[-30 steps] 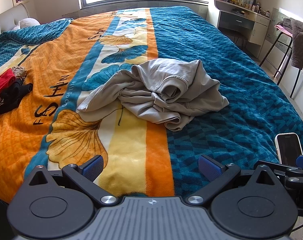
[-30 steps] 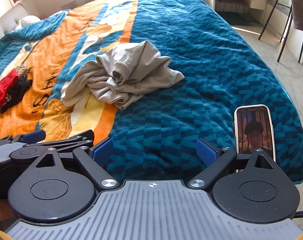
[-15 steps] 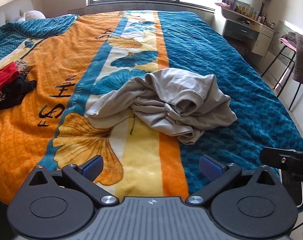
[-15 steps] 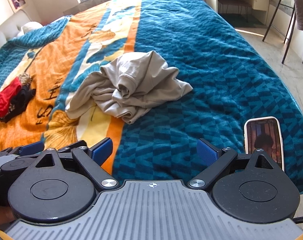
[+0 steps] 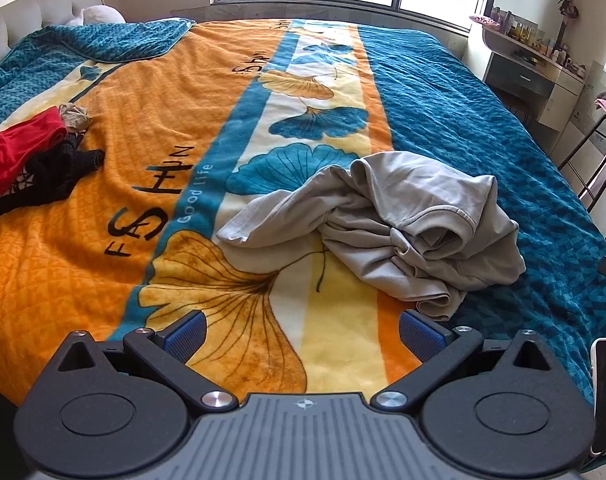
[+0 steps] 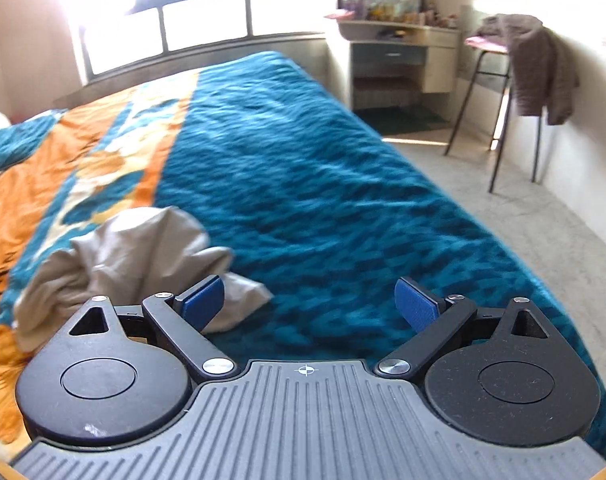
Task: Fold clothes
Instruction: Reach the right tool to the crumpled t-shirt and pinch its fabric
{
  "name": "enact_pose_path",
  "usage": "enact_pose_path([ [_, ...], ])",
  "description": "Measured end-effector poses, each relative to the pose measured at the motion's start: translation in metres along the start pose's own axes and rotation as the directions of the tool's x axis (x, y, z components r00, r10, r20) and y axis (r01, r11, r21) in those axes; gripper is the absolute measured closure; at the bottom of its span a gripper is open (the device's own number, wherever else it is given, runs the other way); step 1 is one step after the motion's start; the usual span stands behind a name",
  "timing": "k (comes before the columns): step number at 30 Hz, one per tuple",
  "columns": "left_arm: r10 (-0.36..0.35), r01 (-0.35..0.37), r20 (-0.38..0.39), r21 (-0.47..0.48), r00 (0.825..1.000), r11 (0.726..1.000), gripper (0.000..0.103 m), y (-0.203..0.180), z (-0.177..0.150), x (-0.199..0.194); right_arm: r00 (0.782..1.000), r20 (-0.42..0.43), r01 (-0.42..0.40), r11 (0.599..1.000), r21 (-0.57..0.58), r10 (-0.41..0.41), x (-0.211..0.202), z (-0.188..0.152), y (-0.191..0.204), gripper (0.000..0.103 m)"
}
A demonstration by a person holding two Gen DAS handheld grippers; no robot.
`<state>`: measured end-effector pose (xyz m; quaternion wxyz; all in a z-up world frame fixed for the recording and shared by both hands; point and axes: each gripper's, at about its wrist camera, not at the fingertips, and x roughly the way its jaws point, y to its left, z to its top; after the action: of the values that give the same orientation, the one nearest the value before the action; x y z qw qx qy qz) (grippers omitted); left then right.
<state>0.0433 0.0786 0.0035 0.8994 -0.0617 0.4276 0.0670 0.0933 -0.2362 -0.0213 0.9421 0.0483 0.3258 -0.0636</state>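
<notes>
jaws of the left gripper (image 5: 301, 336) and right gripper (image 6: 310, 304) both stand wide apart, holding nothing. crumpled grey t-shirt (image 5: 387, 224) lies on the bed (image 5: 483, 128), just ahead of the left gripper; red and black clothes (image 5: 27, 160) sit well left of the shirt.

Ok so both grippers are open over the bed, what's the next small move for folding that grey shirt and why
Probably ease the left gripper forward and down to the flat edge of the grey shirt nearest it. The shirt lies crumpled on the blanket, both grippers are open and empty, and the right gripper points mostly past it.
</notes>
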Motion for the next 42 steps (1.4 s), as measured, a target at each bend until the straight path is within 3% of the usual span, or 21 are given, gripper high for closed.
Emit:
enact_pose_path([
  [3,-0.004,0.004,-0.002,-0.019,1.000,1.000,0.001,-0.013,0.001,0.015,0.991,0.054,0.117,0.992,0.046,-0.119,0.028,-0.007,-0.043,0.007],
  [6,-0.015,0.014,-0.015,-0.016,1.000,1.000,0.001,-0.029,0.007,0.027,0.984,-0.008,0.178,0.983,0.050,-0.177,0.056,-0.014,-0.072,0.007],
  [11,-0.034,0.034,-0.028,-0.025,0.999,0.999,0.001,-0.048,0.013,0.040,0.979,-0.048,0.198,0.980,0.013,-0.197,0.086,-0.023,-0.093,0.007],
  [13,-0.023,0.022,-0.029,-0.025,0.999,0.999,0.001,-0.050,0.015,0.043,0.981,-0.019,0.193,0.981,0.024,-0.193,0.090,-0.018,-0.095,0.007],
  [18,0.024,-0.024,-0.017,-0.019,1.000,1.000,0.001,-0.045,0.021,0.045,0.989,0.106,0.094,0.990,0.106,-0.105,0.073,0.016,-0.087,0.007],
  [21,0.054,-0.055,-0.014,-0.019,0.998,0.998,0.001,-0.037,0.024,0.046,0.992,0.126,-0.006,0.991,0.132,-0.010,0.053,0.033,-0.066,0.007],
  [25,0.082,-0.083,-0.017,-0.034,0.996,0.996,0.001,-0.020,0.024,0.047,0.980,0.133,-0.154,0.987,0.040,0.147,0.024,0.041,-0.014,0.003],
  [28,0.112,-0.113,-0.026,-0.053,0.993,0.992,0.001,-0.004,0.021,0.048,0.958,0.133,-0.240,0.964,-0.110,0.254,0.008,0.034,0.038,0.000],
  [31,0.125,-0.128,-0.047,-0.074,0.991,0.989,0.001,0.013,0.015,0.050,0.943,0.071,-0.296,0.916,-0.270,0.326,0.011,0.020,0.086,0.003],
  [36,0.122,-0.126,-0.052,-0.098,0.991,0.987,0.004,0.036,0.008,0.050,0.932,-0.061,-0.348,0.832,-0.432,0.358,0.033,-0.001,0.145,0.029],
  [40,0.082,-0.090,-0.064,-0.137,0.995,0.986,0.009,0.050,0.004,0.053,0.946,-0.119,-0.316,0.780,-0.540,0.301,0.055,-0.020,0.177,0.037],
  [42,0.059,-0.068,-0.064,-0.151,0.996,0.986,0.010,0.054,0.001,0.053,0.942,-0.114,-0.330,0.811,-0.482,0.316,0.056,-0.008,0.178,0.040],
])
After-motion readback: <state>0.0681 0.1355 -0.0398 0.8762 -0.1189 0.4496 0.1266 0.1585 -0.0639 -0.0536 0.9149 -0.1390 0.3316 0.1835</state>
